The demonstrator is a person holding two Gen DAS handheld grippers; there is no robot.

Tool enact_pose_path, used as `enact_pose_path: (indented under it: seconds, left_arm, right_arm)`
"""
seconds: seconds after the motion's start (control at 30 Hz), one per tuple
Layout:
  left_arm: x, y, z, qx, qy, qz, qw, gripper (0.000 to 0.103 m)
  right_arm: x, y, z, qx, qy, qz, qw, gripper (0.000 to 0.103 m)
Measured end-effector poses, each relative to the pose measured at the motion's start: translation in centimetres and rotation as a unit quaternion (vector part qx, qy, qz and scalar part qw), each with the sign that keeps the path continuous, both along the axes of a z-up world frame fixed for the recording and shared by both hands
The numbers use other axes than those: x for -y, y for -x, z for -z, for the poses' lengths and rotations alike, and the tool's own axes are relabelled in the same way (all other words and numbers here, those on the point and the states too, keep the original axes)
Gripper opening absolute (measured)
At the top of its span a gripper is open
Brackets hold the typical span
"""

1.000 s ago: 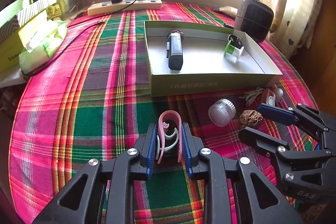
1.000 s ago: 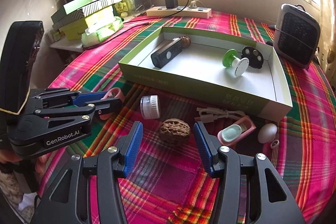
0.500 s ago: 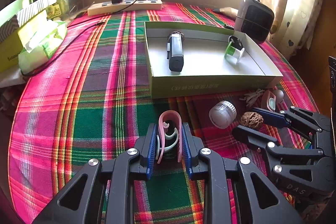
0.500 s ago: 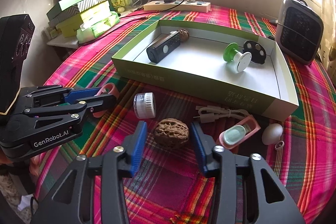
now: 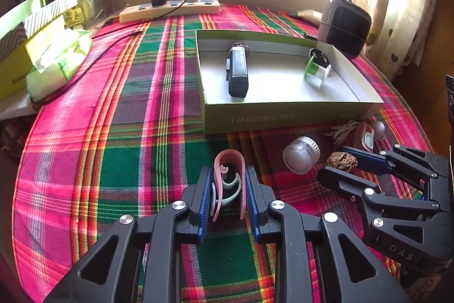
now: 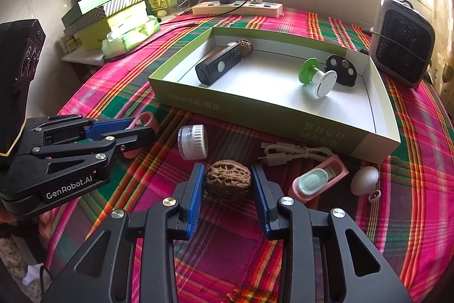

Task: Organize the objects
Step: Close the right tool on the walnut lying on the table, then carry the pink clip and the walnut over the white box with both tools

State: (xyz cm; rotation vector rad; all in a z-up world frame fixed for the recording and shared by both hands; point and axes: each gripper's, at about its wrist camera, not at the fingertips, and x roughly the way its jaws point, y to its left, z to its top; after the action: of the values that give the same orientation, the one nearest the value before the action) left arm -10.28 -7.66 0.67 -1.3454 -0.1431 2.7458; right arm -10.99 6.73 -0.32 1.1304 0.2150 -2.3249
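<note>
Left gripper (image 5: 228, 193): my jaws clamp the pink clip (image 5: 229, 175), ready to carry.
Right gripper (image 6: 228, 185): my jaws apart, straddling the walnut (image 6: 228, 183) before closing.
Box (image 6: 255, 112): likely destination.

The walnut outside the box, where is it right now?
In the right wrist view, the walnut sits on the plaid cloth between the right gripper jaws, just in front of the small white jar.

Left gripper (image 5: 228, 190) fingers clamped; right gripper (image 6: 228, 185) fingers parted, low.
</note>
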Motion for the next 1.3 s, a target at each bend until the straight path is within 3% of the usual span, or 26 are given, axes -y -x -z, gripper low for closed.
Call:
enact_pose_path:
  seconds: [0.53, 1.3]
  left_arm:
    - [0.1, 0.0, -0.3, 0.001, -0.003, 0.001, 1.0000, 0.021]
    - [-1.1, 2.0, -4.9, -0.044, 0.000, 0.025, 0.9987, 0.021]
  right_arm:
    - [-0.2, -0.2, -0.4, -0.007, 0.004, 0.002, 1.000, 0.035]
    - [-1.5, 1.3, -4.0, -0.050, 0.022, 0.023, 0.998, 0.035]
